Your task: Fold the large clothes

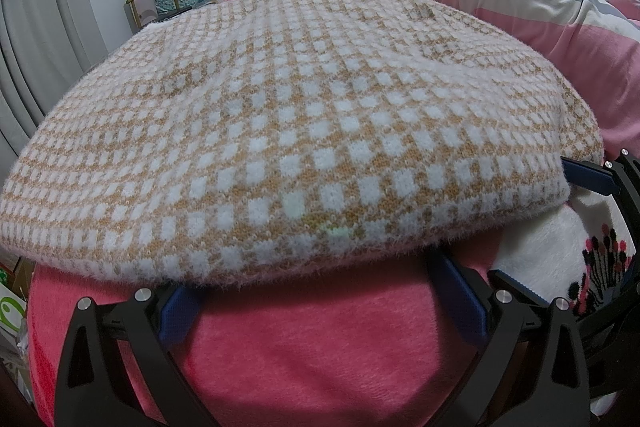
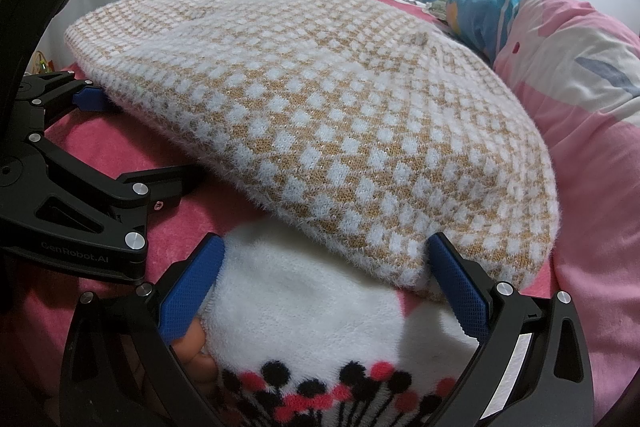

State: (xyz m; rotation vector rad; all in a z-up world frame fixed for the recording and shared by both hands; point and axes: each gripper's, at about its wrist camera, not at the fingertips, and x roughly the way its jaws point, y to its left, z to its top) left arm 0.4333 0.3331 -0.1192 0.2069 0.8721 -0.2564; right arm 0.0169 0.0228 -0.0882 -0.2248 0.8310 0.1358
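Pink bedding [image 1: 320, 347] is lying under a folded checked sweater [image 1: 300, 131], which is resting just ahead of both tools. Left gripper [image 1: 320, 303] and right gripper [image 2: 324, 279] are gaping wide, clutching nothing, their blue fingertips [image 2: 456, 279] sitting at the sweater's near edge.

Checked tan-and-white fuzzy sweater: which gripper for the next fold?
Probably left. The left gripper sits open, centred at the checked tan-and-white fuzzy sweater's near edge; the right gripper is open at its corner, over a white fluffy cloth.

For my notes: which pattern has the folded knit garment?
Tan with white checks, the knit garment; left wrist view shows it best.
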